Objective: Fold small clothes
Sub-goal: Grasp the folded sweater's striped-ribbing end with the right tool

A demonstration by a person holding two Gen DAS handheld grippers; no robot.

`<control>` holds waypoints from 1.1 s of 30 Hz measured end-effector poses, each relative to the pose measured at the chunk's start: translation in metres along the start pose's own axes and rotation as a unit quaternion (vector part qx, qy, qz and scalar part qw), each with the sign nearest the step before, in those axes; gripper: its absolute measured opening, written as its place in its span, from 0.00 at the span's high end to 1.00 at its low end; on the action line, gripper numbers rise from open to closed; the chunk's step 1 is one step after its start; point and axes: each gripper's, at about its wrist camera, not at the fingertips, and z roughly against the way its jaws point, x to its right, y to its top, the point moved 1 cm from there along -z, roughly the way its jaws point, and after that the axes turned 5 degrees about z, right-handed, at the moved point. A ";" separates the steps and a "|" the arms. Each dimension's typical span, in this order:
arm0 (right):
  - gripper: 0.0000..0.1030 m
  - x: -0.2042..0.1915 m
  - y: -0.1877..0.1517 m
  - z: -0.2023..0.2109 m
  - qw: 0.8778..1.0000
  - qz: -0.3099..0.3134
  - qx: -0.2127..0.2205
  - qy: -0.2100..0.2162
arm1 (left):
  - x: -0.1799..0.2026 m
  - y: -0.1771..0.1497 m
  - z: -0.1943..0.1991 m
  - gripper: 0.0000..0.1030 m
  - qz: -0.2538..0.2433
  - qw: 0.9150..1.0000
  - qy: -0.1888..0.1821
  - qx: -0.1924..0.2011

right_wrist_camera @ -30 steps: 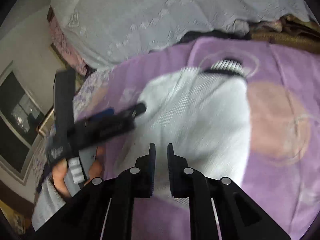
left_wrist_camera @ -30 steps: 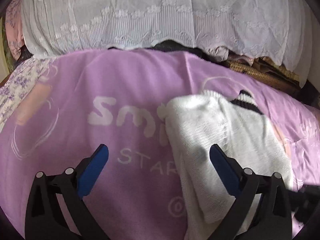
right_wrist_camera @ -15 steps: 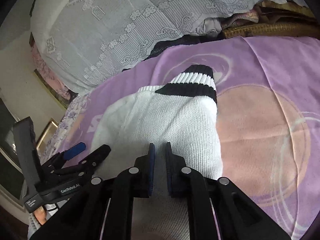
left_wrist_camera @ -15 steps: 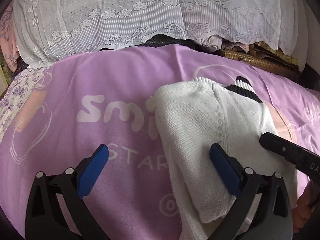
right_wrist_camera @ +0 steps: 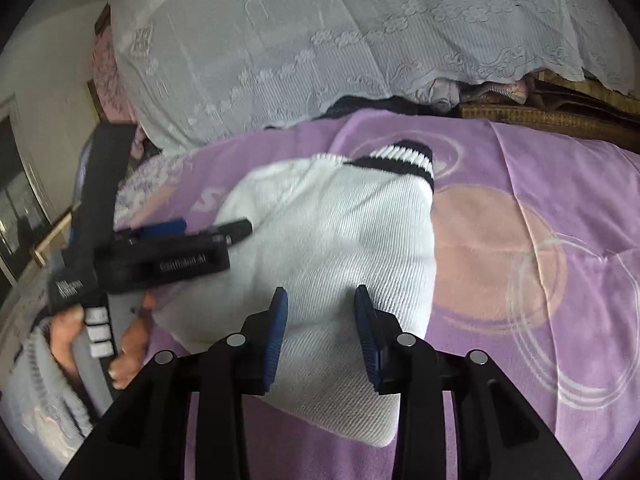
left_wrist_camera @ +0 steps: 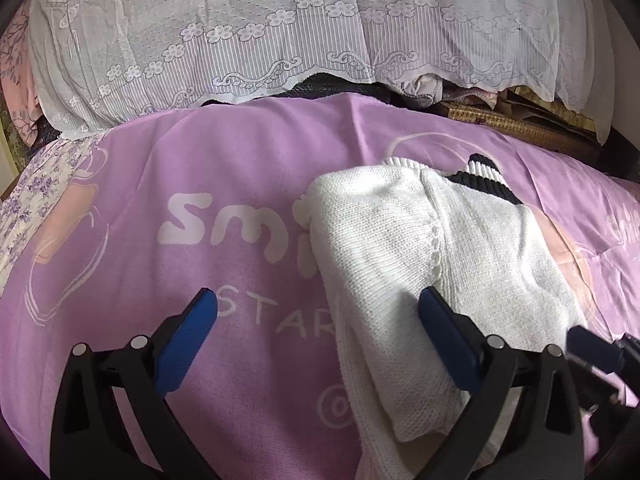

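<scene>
Purple bedding with the print "smile star" covers the bed, and on it, to the right of the printed word, lies the white knitted sweater, already folded to a compact bundle, its black-and-white striped cuff at the far end. I judge that the folding is nearly done; perhaps one last fold or a smoothing is left. The right gripper stands over the near end of the sweater, fingers partly apart and holding nothing. The left gripper has wide fingers across the left edge of the sweater. Behind hangs a white lace cover.
</scene>
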 end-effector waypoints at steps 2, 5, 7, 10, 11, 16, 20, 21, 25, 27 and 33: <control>0.59 -0.002 -0.001 0.000 1.000 0.006 -0.001 0.003 | -0.001 -0.001 0.000 0.05 0.002 1.000 -0.002 -0.002; 0.57 -0.003 -0.003 0.000 1.000 0.007 -0.001 0.008 | 0.000 -0.001 0.000 0.05 0.003 1.000 -0.002 -0.002; 0.57 -0.003 -0.004 0.001 1.000 0.004 0.000 0.010 | 0.000 -0.001 0.000 0.05 0.003 1.000 -0.002 -0.001; 0.57 0.000 -0.006 0.007 1.000 -0.008 0.008 0.019 | 0.000 -0.002 0.005 0.05 0.004 1.000 -0.008 -0.001; 0.57 0.002 -0.007 0.009 1.000 -0.015 0.011 0.023 | 0.001 -0.003 0.008 0.05 0.005 1.000 -0.013 -0.001; 0.57 0.015 -0.011 0.021 0.998 -0.049 0.024 0.036 | 0.017 -0.008 0.023 0.05 -0.020 0.998 -0.055 0.009; 0.57 0.022 -0.011 0.027 0.996 -0.067 0.032 0.043 | 0.034 -0.015 0.024 0.05 -0.058 0.997 -0.049 0.013; 0.57 0.023 -0.011 0.028 0.996 -0.070 0.034 0.044 | 0.038 -0.016 0.024 0.05 -0.064 0.997 -0.049 0.012; 0.48 0.030 -0.011 0.029 0.995 -0.086 0.040 0.032 | 0.045 -0.019 0.023 0.05 -0.079 0.996 -0.051 0.009; 0.47 0.038 -0.012 0.027 0.993 -0.107 0.037 0.027 | 0.047 -0.020 0.022 0.05 -0.082 0.995 -0.051 0.005; 0.47 0.061 -0.024 -0.001 0.983 -0.173 -0.030 0.048 | 0.048 -0.023 0.016 0.04 -0.085 0.995 -0.048 -0.007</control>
